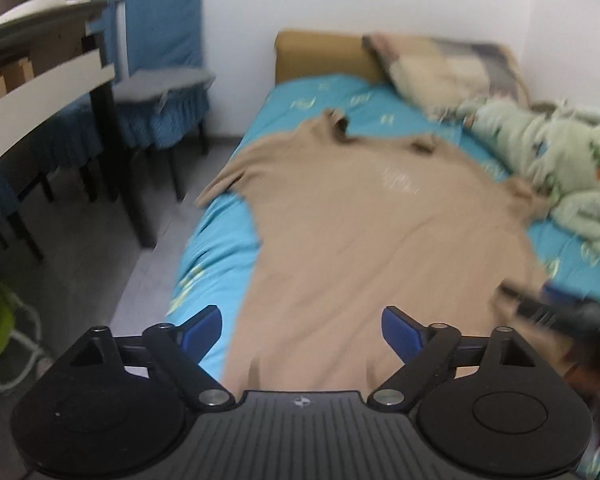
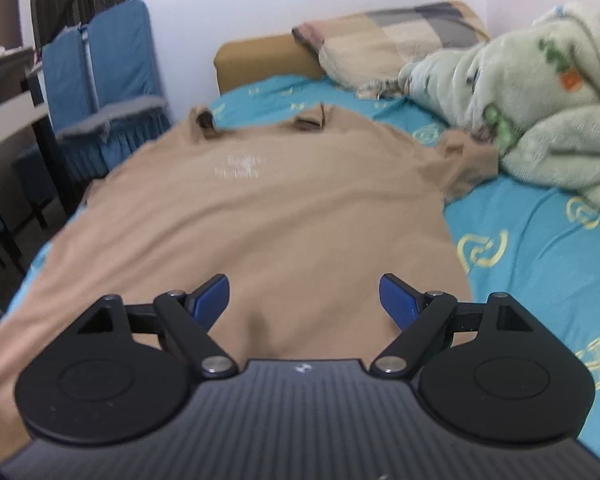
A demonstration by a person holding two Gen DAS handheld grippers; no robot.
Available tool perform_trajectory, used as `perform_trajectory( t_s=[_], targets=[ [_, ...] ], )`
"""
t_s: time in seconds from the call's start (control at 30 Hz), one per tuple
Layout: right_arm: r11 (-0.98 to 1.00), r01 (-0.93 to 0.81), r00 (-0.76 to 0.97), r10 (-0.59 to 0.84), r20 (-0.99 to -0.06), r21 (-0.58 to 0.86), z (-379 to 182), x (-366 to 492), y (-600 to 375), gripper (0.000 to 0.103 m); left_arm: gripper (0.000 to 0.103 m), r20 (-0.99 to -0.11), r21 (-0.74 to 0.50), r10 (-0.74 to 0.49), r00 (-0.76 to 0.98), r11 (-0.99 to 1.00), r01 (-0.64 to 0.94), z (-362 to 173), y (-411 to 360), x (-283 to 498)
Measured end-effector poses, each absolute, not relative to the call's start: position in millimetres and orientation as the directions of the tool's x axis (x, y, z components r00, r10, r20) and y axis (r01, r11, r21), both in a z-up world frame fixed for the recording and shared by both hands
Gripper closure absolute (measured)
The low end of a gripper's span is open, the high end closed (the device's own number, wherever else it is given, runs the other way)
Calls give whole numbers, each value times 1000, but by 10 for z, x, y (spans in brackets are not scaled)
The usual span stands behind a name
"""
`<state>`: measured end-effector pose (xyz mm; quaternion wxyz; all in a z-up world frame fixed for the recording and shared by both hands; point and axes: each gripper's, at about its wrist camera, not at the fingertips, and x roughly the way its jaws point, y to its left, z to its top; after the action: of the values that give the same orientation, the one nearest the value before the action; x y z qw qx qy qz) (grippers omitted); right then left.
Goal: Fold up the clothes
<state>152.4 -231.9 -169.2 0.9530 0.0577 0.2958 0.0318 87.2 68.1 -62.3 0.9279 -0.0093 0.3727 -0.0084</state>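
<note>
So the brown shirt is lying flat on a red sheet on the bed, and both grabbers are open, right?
Not quite: the sheet is turquoise blue with yellow patterns, not red, as the right wrist view shows. The rest holds: the brown shirt lies spread flat on the bed, and both the left gripper and the right gripper are open with nothing between their fingers.

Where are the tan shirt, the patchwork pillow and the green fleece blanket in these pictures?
tan shirt (image 2: 284,216): right wrist view, middle of its spread-out body.
patchwork pillow (image 2: 392,40): right wrist view, centre of its checked face.
green fleece blanket (image 1: 556,156): left wrist view, top of the crumpled heap.
</note>
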Motion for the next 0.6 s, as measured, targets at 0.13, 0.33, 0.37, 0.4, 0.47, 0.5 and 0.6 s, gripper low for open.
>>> perform_trajectory(
  t_s=[0.13, 0.33, 0.37, 0.4, 0.47, 0.5, 0.6],
  targets=[
    [989, -10, 786, 98, -611, 146, -1895, 1627, -2326, 19, 8, -668, -66, -49, 742, 998, 7, -794, 406, 892],
    [999, -30, 789, 41, -613, 27, -1997, 1604, -2138, 13, 8, -702, -20, -53, 710, 998, 55, -1113, 270, 963],
    [999, -29, 788, 38, -615, 25, -2001, 1609, -2136, 12, 8, -708, -16, -45, 705, 999, 48, -1152, 287, 976],
    [999, -27, 788, 37, -615, 25, -2005, 1607, -2137, 11, 8, -711, -11, -37, 702, 999, 41, -1187, 307, 989],
    [1000, -5, 786, 9, -618, 8, -2006, 1609, -2124, 1, 8, -716, -12, -27, 697, 1000, 27, -1243, 349, 1012],
    [1000, 6, 786, 1, -618, 9, -2010, 1604, -2126, 0, 8, -720, -30, -36, 694, 999, 21, -1245, 376, 1012],
    [1000, 25, 788, -10, -615, 16, -2017, 1577, -2138, 0, 8, -719, -77, -59, 692, 997, 5, -1206, 488, 966]
  ],
)
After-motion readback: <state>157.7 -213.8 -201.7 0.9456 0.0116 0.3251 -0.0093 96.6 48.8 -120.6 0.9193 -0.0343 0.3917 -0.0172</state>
